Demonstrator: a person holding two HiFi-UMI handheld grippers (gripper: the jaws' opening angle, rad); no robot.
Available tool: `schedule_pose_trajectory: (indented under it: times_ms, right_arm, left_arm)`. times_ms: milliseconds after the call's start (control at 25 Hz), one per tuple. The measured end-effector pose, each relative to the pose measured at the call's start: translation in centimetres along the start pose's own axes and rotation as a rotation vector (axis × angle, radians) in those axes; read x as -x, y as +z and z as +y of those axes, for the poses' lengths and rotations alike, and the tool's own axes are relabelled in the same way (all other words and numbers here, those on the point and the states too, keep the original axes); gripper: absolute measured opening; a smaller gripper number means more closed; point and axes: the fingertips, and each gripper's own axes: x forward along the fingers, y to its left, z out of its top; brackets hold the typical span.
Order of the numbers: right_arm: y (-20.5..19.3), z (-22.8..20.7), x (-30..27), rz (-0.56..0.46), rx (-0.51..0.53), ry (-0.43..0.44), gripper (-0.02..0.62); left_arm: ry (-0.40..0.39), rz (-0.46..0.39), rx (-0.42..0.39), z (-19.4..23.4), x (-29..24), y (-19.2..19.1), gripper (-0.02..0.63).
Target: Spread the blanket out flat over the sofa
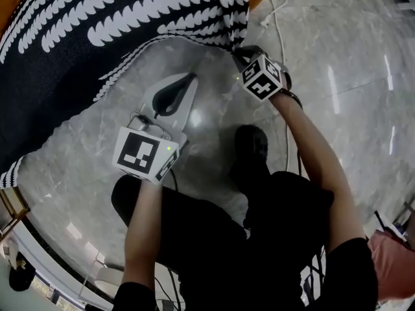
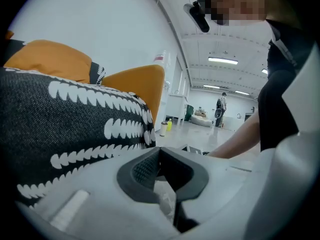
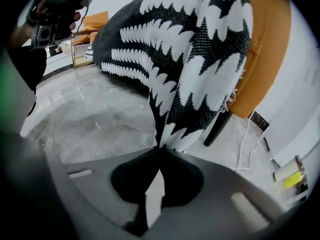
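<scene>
Black knit with white leaf-like rows, the blanket [image 1: 97,44] fills the head view from 9 o'clock round to 12 o'clock. It is draped over the orange sofa [image 2: 135,84], whose upholstery shows bare only along the top edges. It covers the seat and hangs down the front, so most of the spreading looks done. What seems left is this near corner.

The left gripper [image 2: 159,149] hovers over the floor at about 9 o'clock from the middle of the head view. Its fingers are together on nothing, near the hanging hem but apart from it, so it is probably kept free for smoothing.

At 1 o'clock from the middle, the right gripper [image 3: 161,148] has its fingers clamped on the blanket's lower corner, where the cloth gathers into a narrow fold right at the tips. Held there, the corner can be drawn outward and across the sofa's end. That is likely why the grip sits at the very edge and not deeper in the cloth.

In the right gripper view, a dark sofa leg [image 3: 220,126] stands at 2 o'clock of that fold on the grey marble floor [image 1: 350,76]. A white cable [image 3: 250,144] trails past the leg toward 4 o'clock. The blanket's edge could catch on the leg, and the cable lies where feet might step. The person's black shoe [image 1: 251,144] stands near the middle of the head view, apart from the cloth.
</scene>
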Motion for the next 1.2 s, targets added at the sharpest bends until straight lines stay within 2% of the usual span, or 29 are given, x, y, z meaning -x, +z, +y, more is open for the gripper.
schedule_pose_trajectory:
  times_ms: [360,480,560,720,800,960,1080,1200]
  right_arm:
    - [-0.7,-0.4,0.4,0.005,-0.033,-0.016,0.008]
    - [-0.3,-0.5,0.7,-0.016,-0.095,0.003,0.009]
    - [0.3,-0.5,1.3,-0.022,-0.125,0.018,0.011]
    - [1.1,-0.1,3.4,0.012,-0.050,-0.010,0.026]
    - [0.9,0.1,4.3,0.034,-0.060,-0.004,0.054]
    - [0.3,0.2,7.8,0.085,-0.101,0.002,0.071]
    - [0.9,0.9,12.0,0.105,-0.115,0.031,0.071]
    - [1.3,2.2,16.6,0.134,-0.097,0.077,0.069]
  left_arm:
    - [0.010,-0.012,-0.014,-0.7,0.8,1.7,0.011]
    - [0.018,-0.004,-0.007,-1.1,1.1,2.8,0.011]
    - [0.026,-0.002,0.010,-1.6,1.7,3.6,0.011]
    - [0.038,0.048,0.073,-2.8,3.1,3.3,0.011]
    - [0.037,0.079,0.100,-3.4,3.5,3.1,0.011]
    - [0.064,0.093,0.155,-4.7,4.6,3.5,0.011]
    - [0.097,0.084,0.217,-5.9,6.1,5.7,0.011]
    - [0.062,0.139,0.197,-7.9,7.5,8.1,0.011]
